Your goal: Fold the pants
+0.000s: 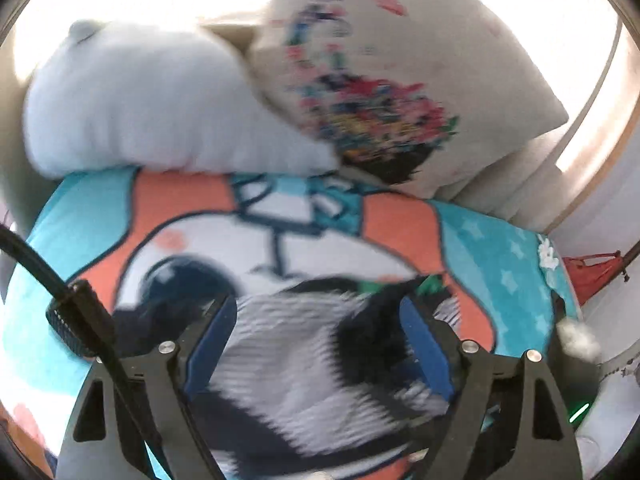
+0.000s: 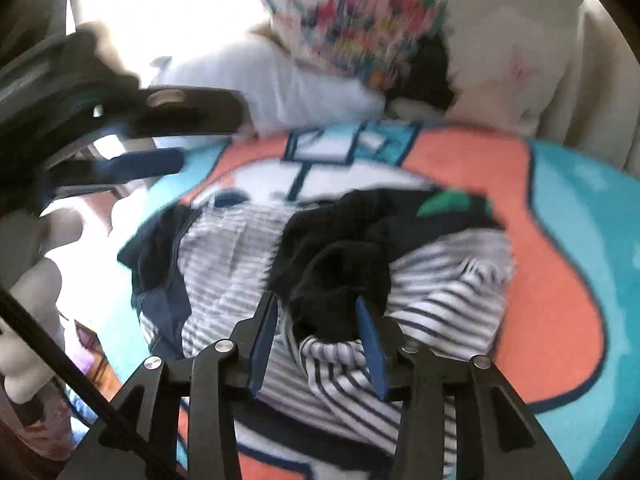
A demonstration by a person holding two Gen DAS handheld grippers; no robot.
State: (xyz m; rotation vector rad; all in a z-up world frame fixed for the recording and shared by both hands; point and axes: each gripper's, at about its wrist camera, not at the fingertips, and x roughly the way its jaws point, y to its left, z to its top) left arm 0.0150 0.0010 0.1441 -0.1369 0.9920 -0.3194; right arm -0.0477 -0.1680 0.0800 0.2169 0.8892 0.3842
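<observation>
Jaws, left gripper [image 1: 316, 344]: apart, blue pads wide of each other, striped fabric lying between and below them; no cloth pinched as far as the blurred left wrist view shows.
Jaws, right gripper [image 2: 316, 340]: apart, straddling a dark bunched fold of the garment; whether the pads touch the cloth cannot be told.
Task item: striped pants [image 2: 248, 252], white with navy stripes and dark navy or black sections, lying crumpled in a heap, not flat.
Location of task item: on the cartoon-print blanket [image 2: 560, 280] covering the bed, near the centre of the right wrist view and directly ahead of both grippers.
Green patch [image 2: 444, 202]: small green detail at the 1 o'clock edge of the heap; what it belongs to cannot be told.
Surroundings: floral-print pillow [image 1: 400, 80] at 12 to 1 o'clock beyond the heap; pale plush cushion [image 1: 152, 100] at 10 to 11 o'clock, partly overlapped by the pillow.
Other gripper in view: the left gripper shows in the right wrist view at 9 to 10 o'clock, raised above the blanket's edge.
Image quality: both views motion-blurred; fine detail of seams and waistband not readable.
Step in hand (judgement): early stage, approach and first grasp; no fold is made.
Next move (judgement): locate the waistband or a leg hem, close each gripper on a separate edge, then draw the garment out flat before folding.
</observation>
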